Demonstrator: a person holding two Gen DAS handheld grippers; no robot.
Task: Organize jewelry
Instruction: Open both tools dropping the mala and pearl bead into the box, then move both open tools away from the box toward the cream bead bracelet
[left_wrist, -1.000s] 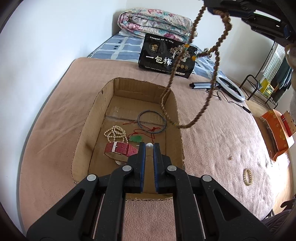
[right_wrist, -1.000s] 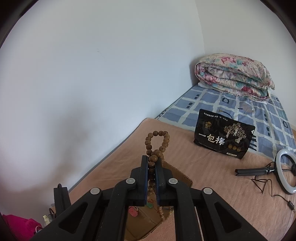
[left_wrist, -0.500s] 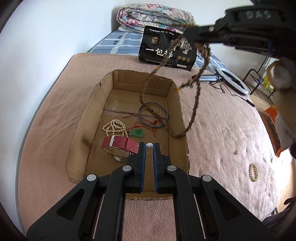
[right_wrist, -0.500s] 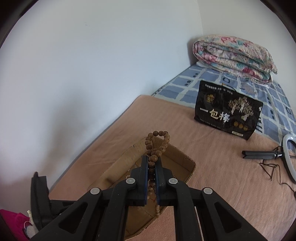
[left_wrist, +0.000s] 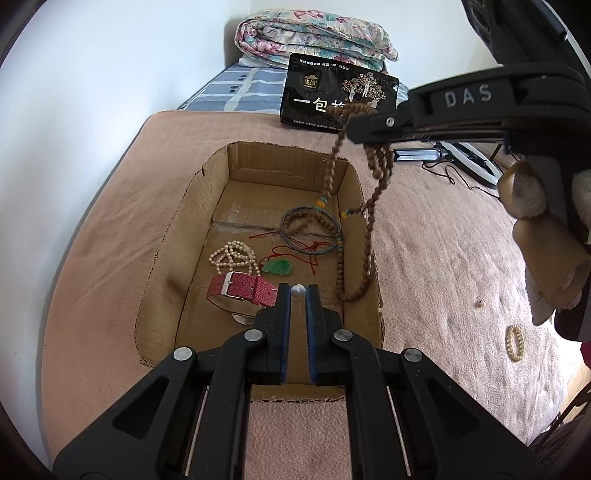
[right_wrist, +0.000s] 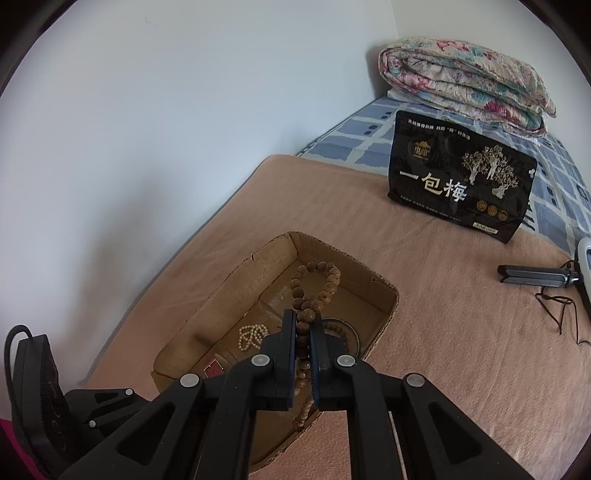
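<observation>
The right gripper (right_wrist: 303, 334) has come down and in over the box (left_wrist: 184, 236) since a second ago: then it held the beads (left_wrist: 369, 236) high above the bed, the long loop swinging clear of the cardboard. Now the strand hangs from its fingers straight into the box, its lower end draped along the right wall and part of it already lying across the blue bangle (left_wrist: 310, 232). The fingers are clenched on the beads, a short loop standing up beyond the tips in the right wrist view.

The left gripper (left_wrist: 298, 295) has barely shifted. It hovers at the near end of the box, just over the pink watch (left_wrist: 240, 290), fingers nearly closed with a narrow gap and nothing between them.

Already in the box are the pearls (left_wrist: 232, 256), the green pendant (left_wrist: 279, 266) on its red cord, the bangle and the watch. So the beads are most likely about to be let go, and the carry is nearly done. One strand looks close to the right rim, so it may catch or spill over the wall on release; I cannot tell if it touches.

A small pearl bracelet (left_wrist: 514, 342) lies on the bed (left_wrist: 443, 258), well apart from the box, likely next to collect.
</observation>
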